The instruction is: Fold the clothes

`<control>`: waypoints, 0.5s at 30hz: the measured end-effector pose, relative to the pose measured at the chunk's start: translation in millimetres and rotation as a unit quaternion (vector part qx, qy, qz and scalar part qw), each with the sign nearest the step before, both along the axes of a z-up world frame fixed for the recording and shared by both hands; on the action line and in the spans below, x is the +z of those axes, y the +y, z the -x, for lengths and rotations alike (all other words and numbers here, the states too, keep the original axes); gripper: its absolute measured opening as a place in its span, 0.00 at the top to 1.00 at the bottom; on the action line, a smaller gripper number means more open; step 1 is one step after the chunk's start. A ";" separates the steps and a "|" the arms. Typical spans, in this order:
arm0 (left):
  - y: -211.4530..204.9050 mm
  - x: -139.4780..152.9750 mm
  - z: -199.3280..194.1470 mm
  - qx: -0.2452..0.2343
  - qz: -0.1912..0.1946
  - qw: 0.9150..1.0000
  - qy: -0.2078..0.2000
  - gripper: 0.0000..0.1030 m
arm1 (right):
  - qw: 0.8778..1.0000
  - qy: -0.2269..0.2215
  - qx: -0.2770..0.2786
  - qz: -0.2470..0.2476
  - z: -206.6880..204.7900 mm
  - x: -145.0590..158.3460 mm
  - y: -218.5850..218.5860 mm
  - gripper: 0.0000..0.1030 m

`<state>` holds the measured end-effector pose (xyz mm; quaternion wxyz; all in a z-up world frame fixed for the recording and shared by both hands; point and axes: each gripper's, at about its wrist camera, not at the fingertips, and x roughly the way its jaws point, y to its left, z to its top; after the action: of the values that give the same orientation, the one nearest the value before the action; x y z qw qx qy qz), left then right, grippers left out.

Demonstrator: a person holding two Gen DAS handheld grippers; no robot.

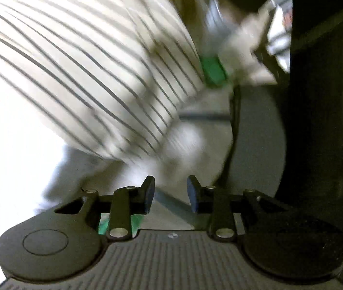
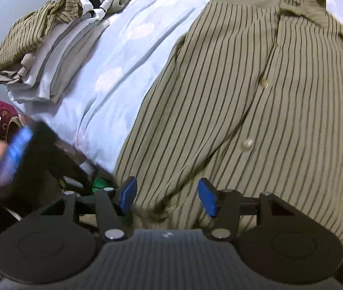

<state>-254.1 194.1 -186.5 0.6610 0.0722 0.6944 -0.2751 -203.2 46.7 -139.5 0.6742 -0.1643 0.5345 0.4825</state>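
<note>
The olive dark-striped button-front shirt (image 2: 256,91) is lying lengthwise ahead on the pale blue bed sheet (image 2: 128,48), its hem nearest the right gripper (image 2: 166,197), both grippers' jaws gaping empty

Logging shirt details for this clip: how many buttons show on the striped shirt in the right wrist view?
2 on the striped shirt: upper button mid-placket, lower button nearer the camera. Others may be hidden in folds or under the collar.

A home bedroom: cloud-print bedsheet (image 2: 128,55), stacked folded clothes (image 2: 50,55) alongside.
</note>
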 end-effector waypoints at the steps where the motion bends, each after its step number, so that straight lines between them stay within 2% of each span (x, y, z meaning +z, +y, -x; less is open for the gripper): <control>1: 9.1 12.1 -8.5 0.014 0.002 1.000 -0.014 0.75 | 1.000 -0.006 0.001 0.003 -4.9 3.1 3.0 0.42; 3: 12.2 31.8 -16.0 0.035 0.000 0.999 -0.037 0.75 | 1.000 -0.011 0.001 0.009 -16.5 7.6 6.9 0.42; 7: 43.4 63.4 -41.9 0.079 -0.011 0.992 -0.094 0.75 | 1.000 -0.022 0.002 0.021 -47.3 16.9 15.5 0.42; 11: 88.2 97.3 -65.7 0.125 -0.022 0.980 -0.155 0.75 | 0.999 -0.041 -0.004 0.027 -83.8 20.7 26.1 0.43; 15: 109.9 107.5 -110.8 0.179 -0.028 0.964 -0.193 0.75 | 0.999 -0.017 -0.029 0.014 -123.4 13.6 33.5 0.47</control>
<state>-143.3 304.0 -79.0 0.8189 0.0169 0.5624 -0.1131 -79.9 80.2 -125.9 0.6946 -0.1666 0.5342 0.4522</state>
